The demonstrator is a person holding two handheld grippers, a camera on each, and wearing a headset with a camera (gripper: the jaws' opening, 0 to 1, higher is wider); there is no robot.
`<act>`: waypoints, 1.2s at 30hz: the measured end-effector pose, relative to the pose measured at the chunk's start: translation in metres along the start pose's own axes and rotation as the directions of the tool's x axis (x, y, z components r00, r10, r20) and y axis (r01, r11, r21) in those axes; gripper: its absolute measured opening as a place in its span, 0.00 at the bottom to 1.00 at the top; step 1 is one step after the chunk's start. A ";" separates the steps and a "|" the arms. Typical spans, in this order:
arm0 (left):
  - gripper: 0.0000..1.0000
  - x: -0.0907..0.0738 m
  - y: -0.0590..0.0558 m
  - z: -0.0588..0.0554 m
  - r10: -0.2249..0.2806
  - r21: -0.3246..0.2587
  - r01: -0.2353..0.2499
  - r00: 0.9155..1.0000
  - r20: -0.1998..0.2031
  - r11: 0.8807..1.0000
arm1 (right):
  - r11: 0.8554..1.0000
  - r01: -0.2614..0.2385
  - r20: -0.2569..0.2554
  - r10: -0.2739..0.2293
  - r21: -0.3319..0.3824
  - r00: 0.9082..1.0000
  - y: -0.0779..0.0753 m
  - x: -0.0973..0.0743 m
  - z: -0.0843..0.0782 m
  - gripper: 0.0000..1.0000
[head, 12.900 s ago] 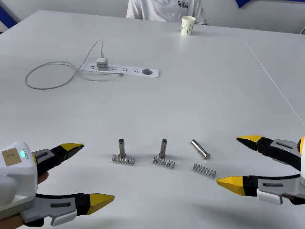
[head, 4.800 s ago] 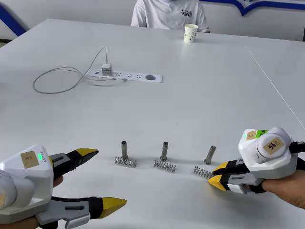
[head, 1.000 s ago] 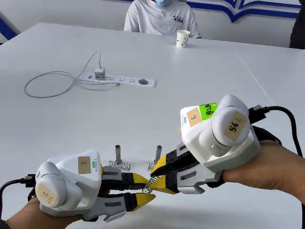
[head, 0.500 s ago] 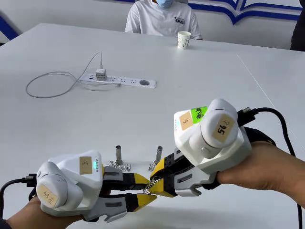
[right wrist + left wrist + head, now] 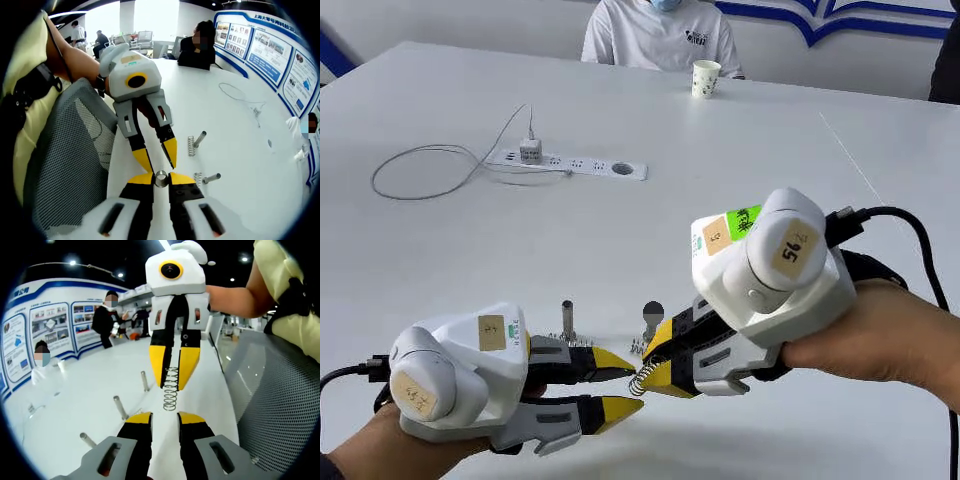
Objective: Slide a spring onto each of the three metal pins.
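Lifted off the table [image 5: 740, 170] since earlier, one spring [image 5: 170, 396] is clamped at one end in the right gripper's [image 5: 170, 386] closed fingers, its free end just before the left gripper's [image 5: 164, 416] parted, empty fingers. Pins [image 5: 120, 407] stand on the table nearby.

Pwr strip [image 5: 570, 166] w/ cable [image 5: 374, 183], paper cup [image 5: 705, 78], seated person [image 5: 660, 38]

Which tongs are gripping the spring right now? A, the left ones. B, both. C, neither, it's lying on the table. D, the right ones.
D: the right tongs are shut on the spring, while the left tongs stand open facing it.
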State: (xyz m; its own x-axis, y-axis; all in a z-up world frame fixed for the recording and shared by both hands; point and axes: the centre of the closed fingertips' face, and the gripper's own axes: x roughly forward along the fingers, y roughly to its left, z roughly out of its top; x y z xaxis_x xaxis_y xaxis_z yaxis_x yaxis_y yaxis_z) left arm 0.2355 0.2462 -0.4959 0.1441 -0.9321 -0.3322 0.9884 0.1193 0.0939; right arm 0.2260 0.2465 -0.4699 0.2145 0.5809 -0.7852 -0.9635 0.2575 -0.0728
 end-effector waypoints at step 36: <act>0.41 -0.046 0.028 -0.024 0.172 -0.133 -0.171 0.985 -0.009 0.976 | 0.983 0.162 -0.188 -0.143 0.090 0.972 -0.065 -0.071 -0.065 0.12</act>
State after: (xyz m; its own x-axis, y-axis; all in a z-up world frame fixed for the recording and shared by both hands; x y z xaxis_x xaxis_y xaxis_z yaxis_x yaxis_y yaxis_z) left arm 0.2574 0.3008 -0.5003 0.3121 -0.8948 -0.3192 0.9465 0.3218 0.0233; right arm 0.2627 0.1386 -0.4491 0.3158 0.3826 -0.8683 -0.8977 0.4167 -0.1428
